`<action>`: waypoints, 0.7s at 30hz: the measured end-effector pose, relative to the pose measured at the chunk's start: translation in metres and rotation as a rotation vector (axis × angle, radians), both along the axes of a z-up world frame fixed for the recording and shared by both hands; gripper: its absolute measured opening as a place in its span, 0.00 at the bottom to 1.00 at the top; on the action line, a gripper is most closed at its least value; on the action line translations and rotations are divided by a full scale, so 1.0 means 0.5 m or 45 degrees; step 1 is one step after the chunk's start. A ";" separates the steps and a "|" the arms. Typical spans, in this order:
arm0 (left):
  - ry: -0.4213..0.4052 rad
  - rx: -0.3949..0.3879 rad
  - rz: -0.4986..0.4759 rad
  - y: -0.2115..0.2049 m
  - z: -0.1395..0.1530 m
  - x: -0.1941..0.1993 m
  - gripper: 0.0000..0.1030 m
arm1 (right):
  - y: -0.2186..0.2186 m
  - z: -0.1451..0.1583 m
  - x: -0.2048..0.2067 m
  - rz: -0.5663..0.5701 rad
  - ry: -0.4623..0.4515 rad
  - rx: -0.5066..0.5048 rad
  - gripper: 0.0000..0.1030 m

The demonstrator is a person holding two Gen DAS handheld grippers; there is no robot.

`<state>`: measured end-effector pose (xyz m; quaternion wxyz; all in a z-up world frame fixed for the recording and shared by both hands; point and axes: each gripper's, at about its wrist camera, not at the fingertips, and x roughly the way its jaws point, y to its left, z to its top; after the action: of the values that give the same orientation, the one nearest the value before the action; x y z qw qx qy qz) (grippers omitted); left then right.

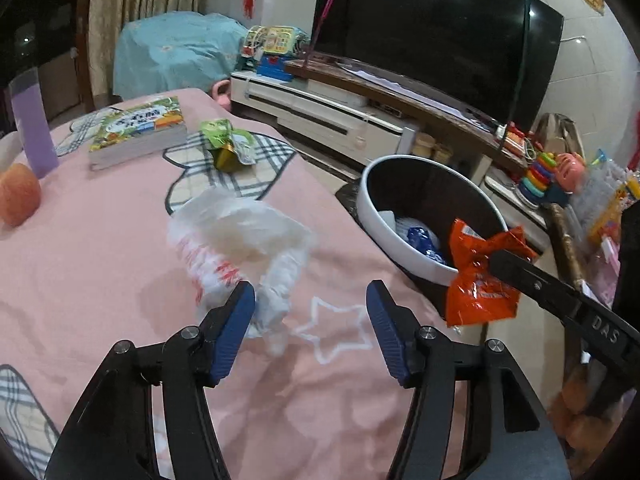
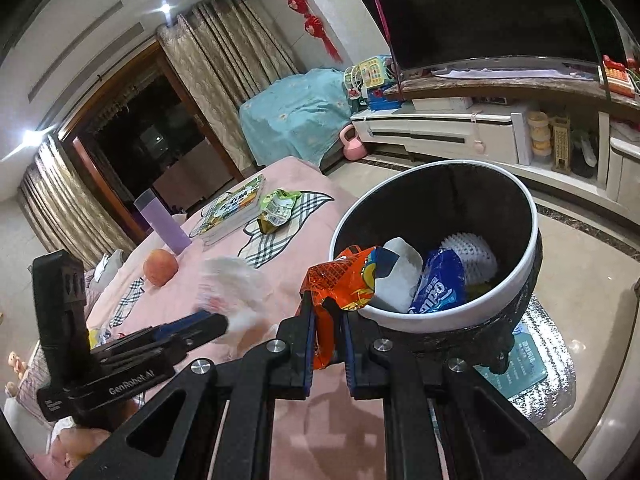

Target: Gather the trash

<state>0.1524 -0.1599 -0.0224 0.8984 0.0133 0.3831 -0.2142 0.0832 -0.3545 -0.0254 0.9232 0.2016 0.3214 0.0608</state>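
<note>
A crumpled white plastic bag with red print (image 1: 240,240) lies on the pink tablecloth (image 1: 100,280). My left gripper (image 1: 310,308) is open just before it, its left finger touching the bag's near end. My right gripper (image 2: 326,320) is shut on an orange snack wrapper (image 2: 344,280) and holds it at the near rim of the white-rimmed black trash bin (image 2: 532,216). The wrapper (image 1: 476,280) and bin (image 1: 372,208) also show in the left wrist view. A blue wrapper (image 2: 438,284) and white trash lie in the bin. A green snack packet (image 1: 226,144) lies farther back on the table.
A book (image 1: 140,132), a purple cup (image 1: 34,136) and a peach (image 1: 18,194) stand at the table's far left. The bin stands off the table's right edge. A TV (image 1: 440,32) on a low cabinet with toys is behind.
</note>
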 end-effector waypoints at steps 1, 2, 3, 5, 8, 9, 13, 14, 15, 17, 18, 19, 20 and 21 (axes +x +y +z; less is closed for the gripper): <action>-0.002 -0.011 0.003 0.005 0.002 -0.001 0.57 | 0.001 0.000 0.000 0.003 0.001 0.000 0.11; -0.006 -0.023 0.011 0.011 0.007 -0.003 0.57 | 0.001 0.000 -0.001 0.002 0.002 0.000 0.11; -0.018 -0.034 0.012 0.019 0.011 -0.005 0.58 | 0.000 0.000 -0.002 0.001 0.001 0.003 0.11; -0.038 -0.035 0.029 0.036 0.016 -0.008 0.62 | -0.005 0.002 -0.002 -0.001 -0.003 0.011 0.11; -0.029 -0.060 0.064 0.070 0.015 -0.003 0.63 | -0.009 0.003 -0.002 -0.003 -0.008 0.021 0.11; -0.026 -0.052 0.086 0.080 0.011 0.001 0.63 | -0.009 0.003 -0.001 -0.003 -0.007 0.022 0.11; 0.015 -0.066 0.159 0.123 -0.007 0.015 0.64 | -0.006 0.000 0.003 0.010 -0.001 0.038 0.11; 0.029 -0.075 0.164 0.128 -0.010 0.018 0.67 | -0.002 -0.001 0.004 0.015 0.000 0.041 0.11; 0.048 -0.085 0.167 0.133 -0.016 0.022 0.69 | 0.001 -0.002 0.006 0.020 0.002 0.042 0.11; 0.071 -0.089 0.174 0.131 -0.026 0.028 0.79 | 0.011 -0.005 0.013 0.035 0.006 0.038 0.11; 0.080 -0.101 0.171 0.127 -0.030 0.031 0.79 | 0.015 -0.007 0.017 0.039 0.011 0.037 0.11; 0.089 -0.111 0.158 0.121 -0.035 0.036 0.79 | 0.018 -0.009 0.020 0.043 0.014 0.037 0.11; 0.092 -0.111 0.153 0.116 -0.039 0.038 0.79 | 0.020 -0.010 0.022 0.046 0.016 0.038 0.11; 0.096 -0.099 0.145 0.107 -0.045 0.043 0.79 | 0.022 -0.011 0.024 0.046 0.018 0.037 0.11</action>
<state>0.1741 -0.1063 -0.0449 0.8939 -0.0517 0.4082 -0.1777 0.0950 -0.3438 -0.0306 0.9166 0.2097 0.3305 0.0808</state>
